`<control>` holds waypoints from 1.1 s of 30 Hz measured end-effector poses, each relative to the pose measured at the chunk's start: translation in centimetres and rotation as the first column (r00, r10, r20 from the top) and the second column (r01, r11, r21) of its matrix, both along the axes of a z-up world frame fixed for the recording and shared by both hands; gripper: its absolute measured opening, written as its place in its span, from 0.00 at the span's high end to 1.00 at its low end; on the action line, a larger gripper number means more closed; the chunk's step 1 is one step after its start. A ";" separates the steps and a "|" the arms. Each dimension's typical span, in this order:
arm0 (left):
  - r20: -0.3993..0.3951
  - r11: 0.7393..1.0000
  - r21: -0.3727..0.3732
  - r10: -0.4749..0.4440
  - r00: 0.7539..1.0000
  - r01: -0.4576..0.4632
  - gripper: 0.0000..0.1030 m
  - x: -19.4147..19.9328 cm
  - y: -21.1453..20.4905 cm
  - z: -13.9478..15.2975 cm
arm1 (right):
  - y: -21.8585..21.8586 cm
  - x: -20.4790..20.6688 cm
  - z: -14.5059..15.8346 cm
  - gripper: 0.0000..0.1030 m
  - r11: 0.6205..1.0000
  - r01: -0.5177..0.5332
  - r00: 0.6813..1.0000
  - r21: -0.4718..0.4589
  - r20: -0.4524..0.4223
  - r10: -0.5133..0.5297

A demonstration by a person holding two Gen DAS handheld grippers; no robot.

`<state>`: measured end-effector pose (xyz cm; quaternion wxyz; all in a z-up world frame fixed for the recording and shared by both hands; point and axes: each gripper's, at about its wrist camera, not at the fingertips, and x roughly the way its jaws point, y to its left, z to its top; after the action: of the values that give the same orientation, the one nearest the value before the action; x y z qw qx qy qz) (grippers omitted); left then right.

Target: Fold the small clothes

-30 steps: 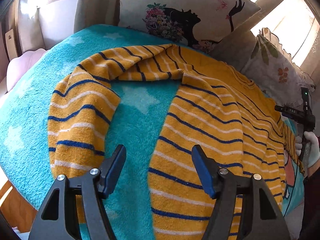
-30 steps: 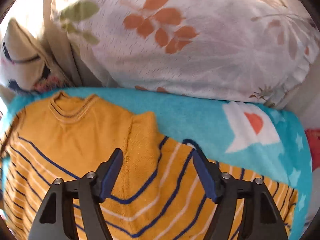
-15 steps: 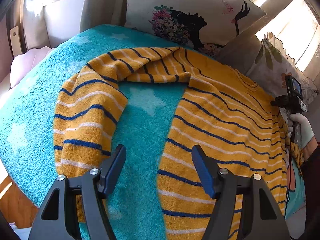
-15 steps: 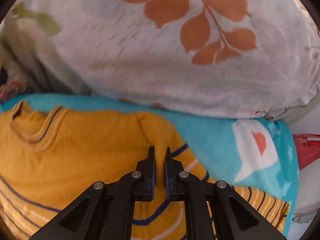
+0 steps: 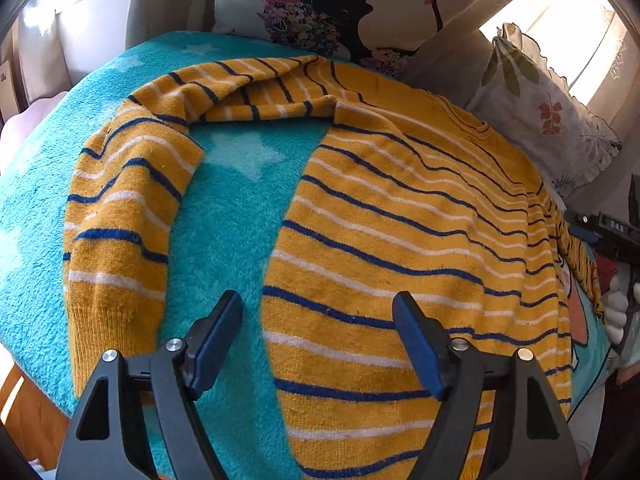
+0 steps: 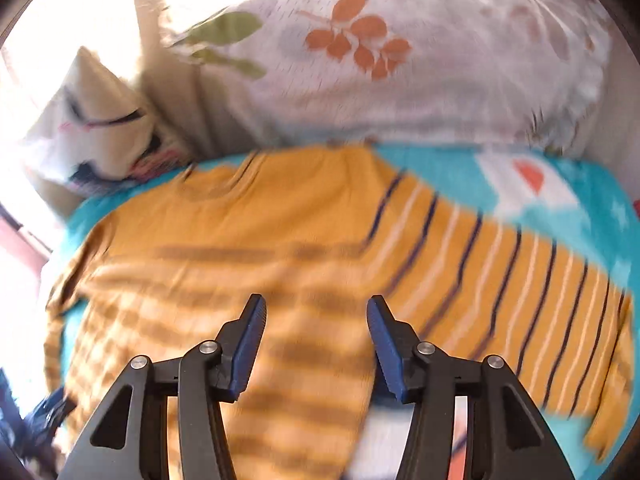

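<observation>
A small yellow sweater [image 5: 400,232] with navy and white stripes lies spread on a turquoise star blanket [image 5: 236,208]. One sleeve [image 5: 124,216] curves round to the left, its cuff near the front edge. My left gripper [image 5: 318,336] is open and empty, just above the sweater's hem. In the right wrist view the sweater [image 6: 304,248] is blurred, its other sleeve [image 6: 540,292] stretching right. My right gripper [image 6: 316,340] is open and empty above the sweater's body. It also shows in the left wrist view [image 5: 612,236] at the far right.
A cushion with a dark silhouette print [image 5: 352,4] and a leaf-print pillow [image 5: 548,120] stand behind the sweater. The leaf pillow [image 6: 400,60] fills the back of the right wrist view. The blanket's front edge drops off at lower left [image 5: 36,364].
My right gripper had shut near the sweater's shoulder, and has now opened and pulled back, with more of the sweater in view. My left gripper stayed open and came slightly closer to the hem.
</observation>
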<state>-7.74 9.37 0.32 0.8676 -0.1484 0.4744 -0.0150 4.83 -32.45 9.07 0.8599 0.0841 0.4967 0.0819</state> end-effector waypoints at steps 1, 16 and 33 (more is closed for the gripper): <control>0.000 1.000 -0.004 -0.006 1.000 0.006 0.26 -0.3 -0.4 0.0 | 0.2 -1.9 -0.3 0.45 1.000 -0.002 1.000 0.029 -0.016 0.003; -0.045 0.987 -0.151 -0.070 0.997 0.062 0.89 -5.4 -3.7 0.1 | 7.0 -21.8 -5.6 0.74 0.929 -0.129 0.991 0.346 0.013 0.133; 0.025 0.995 -0.087 -0.041 0.999 0.043 0.59 -10.1 -1.0 1.8 | -6.3 -25.4 -4.5 0.62 0.891 0.163 0.979 0.425 0.039 -0.198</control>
<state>-17.88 8.40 2.08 0.8653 -0.1759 0.4662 -0.0554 -20.58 -38.76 4.57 0.8452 0.3092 0.4220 0.1096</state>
